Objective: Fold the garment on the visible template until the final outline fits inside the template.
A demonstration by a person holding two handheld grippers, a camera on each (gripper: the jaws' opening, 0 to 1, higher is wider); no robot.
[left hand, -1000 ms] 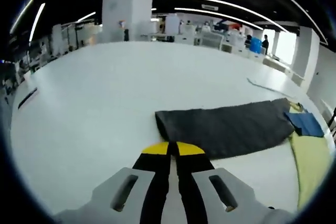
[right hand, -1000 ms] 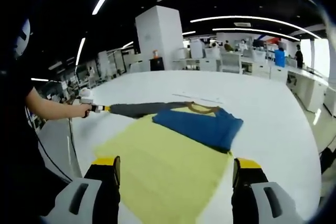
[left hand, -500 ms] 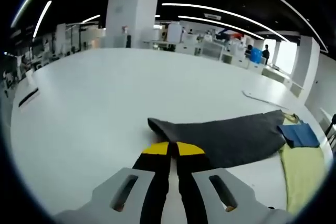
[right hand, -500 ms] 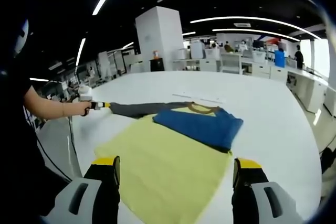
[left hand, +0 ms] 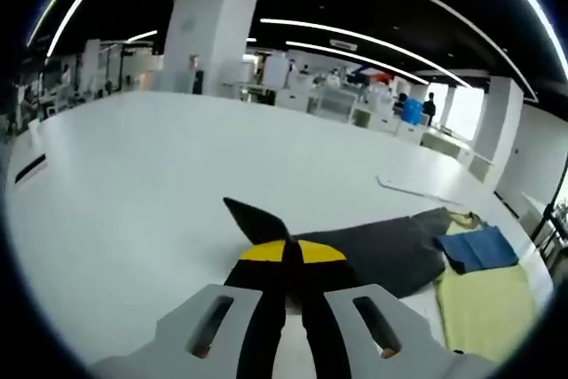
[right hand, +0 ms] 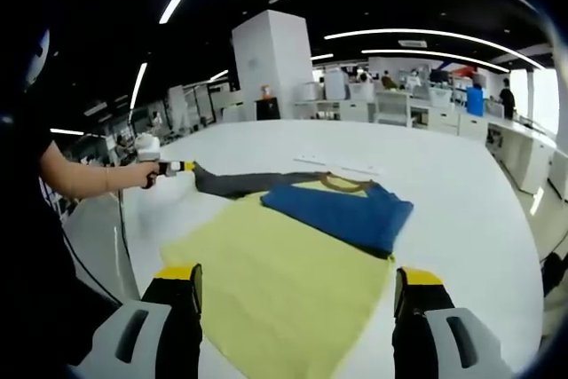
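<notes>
The fold is partly done, judging by how the cloth lies. In the right gripper view the garment's blue body point(right hand: 342, 217) sits as a compact block at centre right of the frame, lying on the upper corner of the pale yellow template point(right hand: 275, 286), which spreads bare across the lower middle of the white table point(right hand: 461, 210). One long dark grey sleeve point(right hand: 248, 182) runs out from that block toward the left of the frame, off the yellow sheet and onto the table.

The left gripper point(left hand: 286, 259) is clenched on the tip of that sleeve: in the left gripper view a dark point of cloth stands up just above its closed yellow tips, and the rest of the sleeve trails toward the right of the frame to the blue block. In the right gripper view it shows at centre left, held in the person's hand point(right hand: 146, 173).

The right gripper point(right hand: 295, 295) is released, jaws wide apart and holding nothing, low in its frame above the yellow sheet.

Left to do: bring the sleeve across onto the blue body, then check that the outline sits inside the yellow sheet.
</notes>
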